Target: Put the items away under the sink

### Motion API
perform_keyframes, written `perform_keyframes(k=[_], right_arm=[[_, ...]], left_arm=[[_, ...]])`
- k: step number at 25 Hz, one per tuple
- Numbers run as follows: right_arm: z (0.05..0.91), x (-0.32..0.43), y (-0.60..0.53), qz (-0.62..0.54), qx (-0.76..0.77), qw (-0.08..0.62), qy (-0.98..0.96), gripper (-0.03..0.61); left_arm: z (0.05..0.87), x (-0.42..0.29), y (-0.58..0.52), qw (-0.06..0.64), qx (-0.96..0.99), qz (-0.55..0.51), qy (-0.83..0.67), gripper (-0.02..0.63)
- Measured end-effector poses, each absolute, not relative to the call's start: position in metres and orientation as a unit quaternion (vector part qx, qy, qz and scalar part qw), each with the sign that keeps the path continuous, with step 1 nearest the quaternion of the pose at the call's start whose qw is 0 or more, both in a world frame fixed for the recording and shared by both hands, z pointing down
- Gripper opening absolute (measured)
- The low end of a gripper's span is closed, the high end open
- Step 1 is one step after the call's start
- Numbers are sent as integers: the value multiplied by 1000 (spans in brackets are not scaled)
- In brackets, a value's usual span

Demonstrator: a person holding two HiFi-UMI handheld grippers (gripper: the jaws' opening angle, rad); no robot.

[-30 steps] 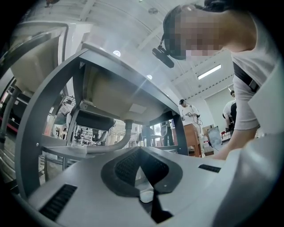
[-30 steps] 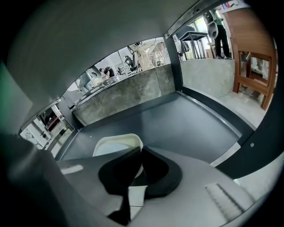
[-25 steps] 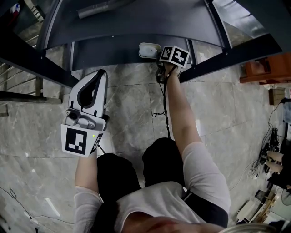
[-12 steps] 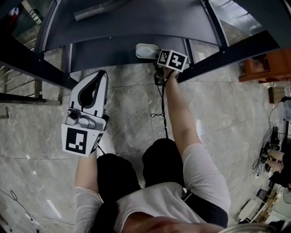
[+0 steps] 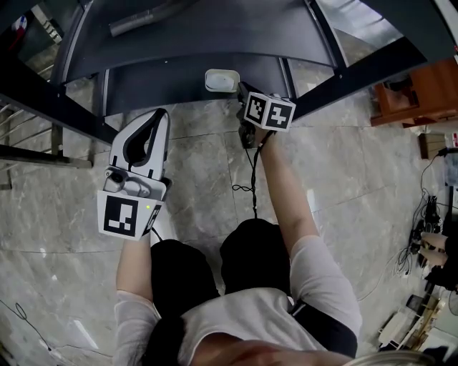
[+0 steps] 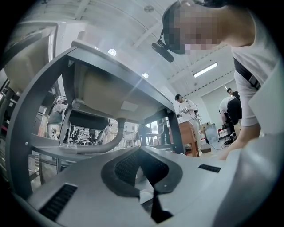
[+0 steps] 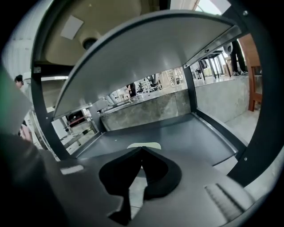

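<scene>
A pale, flat item (image 5: 220, 80) lies on the dark shelf (image 5: 164, 75) under the sink, close to its front edge. My right gripper (image 5: 241, 91) is just in front of that item, with its marker cube nearer to me. Its dark jaws are shut tip to tip with nothing between them. In the right gripper view the item (image 7: 146, 145) shows just past the shut right gripper (image 7: 141, 149), resting on the shelf (image 7: 191, 133). My white left gripper (image 5: 159, 114) hangs over the floor left of the shelf front. It is shut and empty, as the left gripper (image 6: 140, 150) view confirms.
A grey drain hose (image 5: 147, 18) lies across the back of the shelf. The sink's dark frame bars (image 5: 358, 71) cross in front at both sides. The sink basin's underside (image 6: 104, 86) hangs above. Wooden furniture (image 5: 411, 96) stands at the right. A cable (image 5: 252, 179) trails on the marble floor.
My right gripper has drawn back from the pale item toward me, leaving it on the shelf. The left gripper has stayed where it was.
</scene>
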State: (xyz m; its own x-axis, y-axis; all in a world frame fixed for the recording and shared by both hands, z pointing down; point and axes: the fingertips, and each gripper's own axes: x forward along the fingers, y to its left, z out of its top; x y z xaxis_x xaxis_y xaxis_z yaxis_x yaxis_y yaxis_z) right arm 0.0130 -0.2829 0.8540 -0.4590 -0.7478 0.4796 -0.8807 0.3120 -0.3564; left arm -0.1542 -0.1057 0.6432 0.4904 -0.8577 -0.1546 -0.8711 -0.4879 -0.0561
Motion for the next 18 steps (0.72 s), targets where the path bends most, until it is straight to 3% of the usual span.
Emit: perform_keyframes(k=[18], right_arm=[[760, 22, -186, 143, 476, 51, -866, 11]], left_arm=[[637, -133, -107, 53, -862, 38, 503, 8]])
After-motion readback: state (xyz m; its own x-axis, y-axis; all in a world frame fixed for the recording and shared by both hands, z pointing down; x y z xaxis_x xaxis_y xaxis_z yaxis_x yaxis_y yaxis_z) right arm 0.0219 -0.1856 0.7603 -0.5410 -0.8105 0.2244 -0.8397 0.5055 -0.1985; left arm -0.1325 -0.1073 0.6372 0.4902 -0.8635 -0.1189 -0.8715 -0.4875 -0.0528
